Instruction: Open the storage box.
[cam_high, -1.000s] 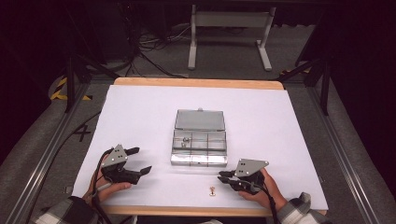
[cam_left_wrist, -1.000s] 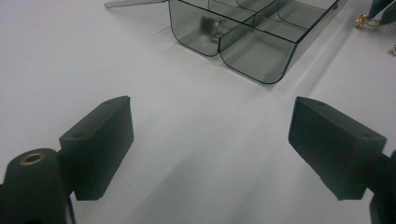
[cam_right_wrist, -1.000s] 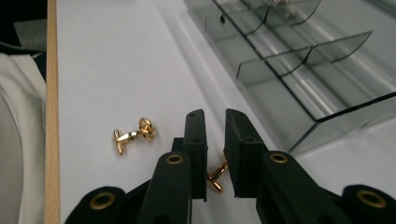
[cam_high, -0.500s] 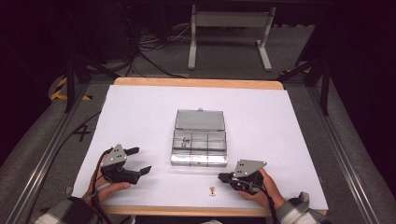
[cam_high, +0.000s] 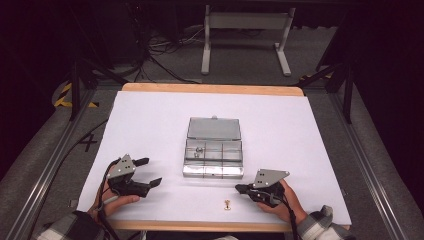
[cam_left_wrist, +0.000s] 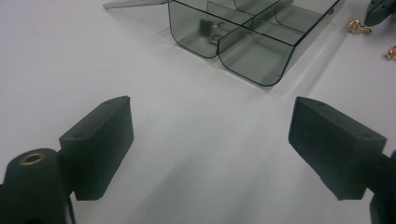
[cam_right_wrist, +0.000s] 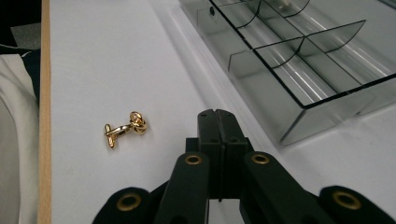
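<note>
Since the earlier frame the jaws of the right gripper (cam_high: 241, 189) had just been closing and were seen pressed together with nothing between them; both hands had otherwise kept their places. A gold cufflink (cam_right_wrist: 126, 129) was left lying on the white worktop (cam_high: 150, 125), just beside those clenched jaws and near the worktop's front edge. The left gripper (cam_high: 149, 172) was held with its jaws spread wide and empty. The clear compartment box (cam_high: 214, 157) stood open between the two grippers.

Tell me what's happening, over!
Right tool shut, empty. Left tool open, empty. Gold cufflink on table beside right tool, untouched. Clear box open. Nothing in the way.
</note>
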